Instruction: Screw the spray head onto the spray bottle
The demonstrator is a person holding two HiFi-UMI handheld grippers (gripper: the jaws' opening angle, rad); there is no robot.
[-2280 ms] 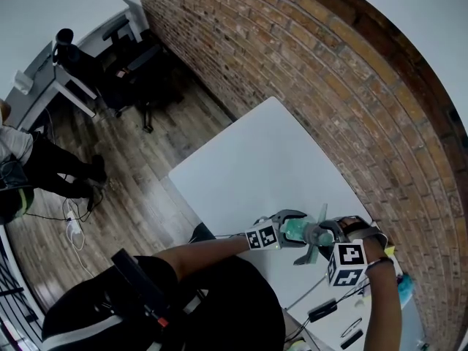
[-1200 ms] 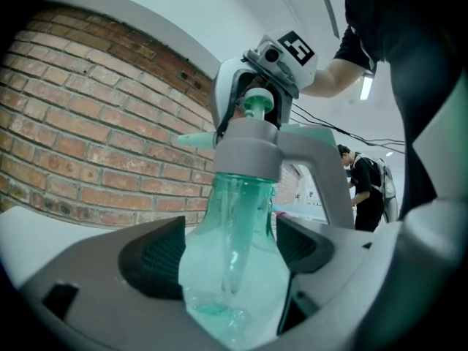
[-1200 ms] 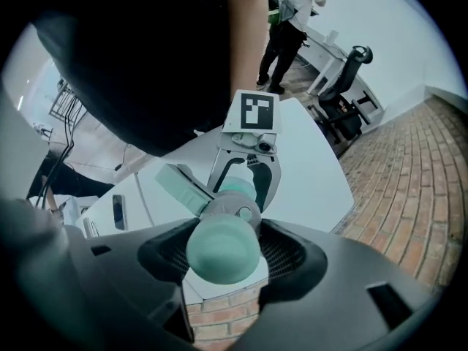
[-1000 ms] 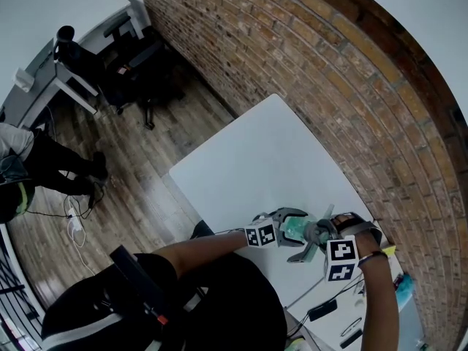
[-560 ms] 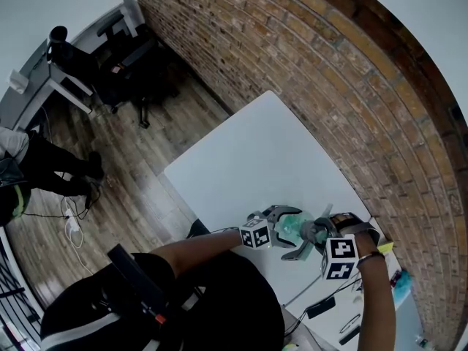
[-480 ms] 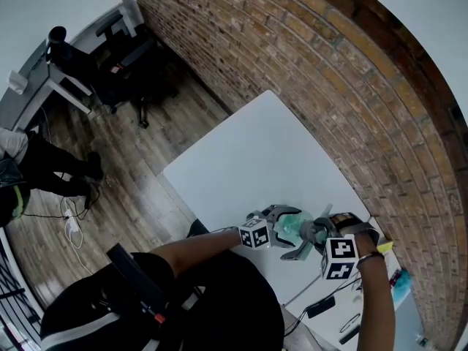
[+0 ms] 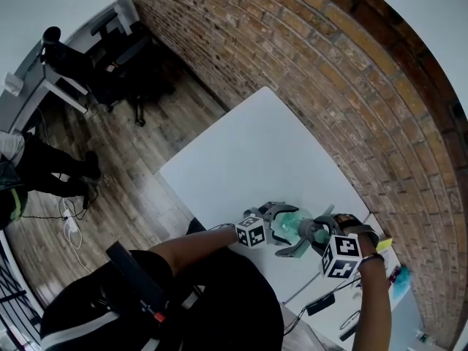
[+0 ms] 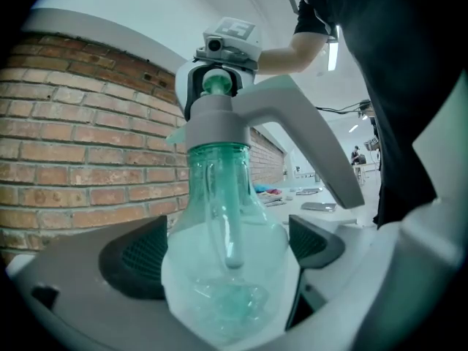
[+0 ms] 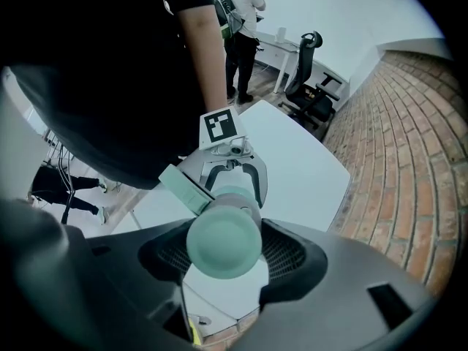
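1. Head view, L to R: left gripper [image 7: 287, 229], spray bottle [image 7: 290, 224] and right gripper [image 7: 316, 231] sat close together over the white table [image 7: 256, 159], w/ the brick wall [image 7: 329, 64] to the R. All were too small there to judge either grip.
2. Left gripper view filled that in. The clear green bottle stood upright btw. its dark pads [image 8: 135, 258]. The spray head [image 8: 219, 119] was on the neck, grey trigger [image 8: 307, 137] sticking out R.
3. Left jaws had just been opening and stood wide. The bottle was btw. them w/ a slim gap at the R pad, so not clamped.
4. Same view showed the right gripper reaching down from above onto the head's top, which the head view barely resolved.
5. Right gripper view looked straight down. Its pads [image 9: 289, 251] were clamped on the head's round mint top, touching both sides.
6. That view also showed the mint nozzle [image 9: 183, 189] pointing L. Below it, the left gripper's spread fingers ringed the bottle body above the table.
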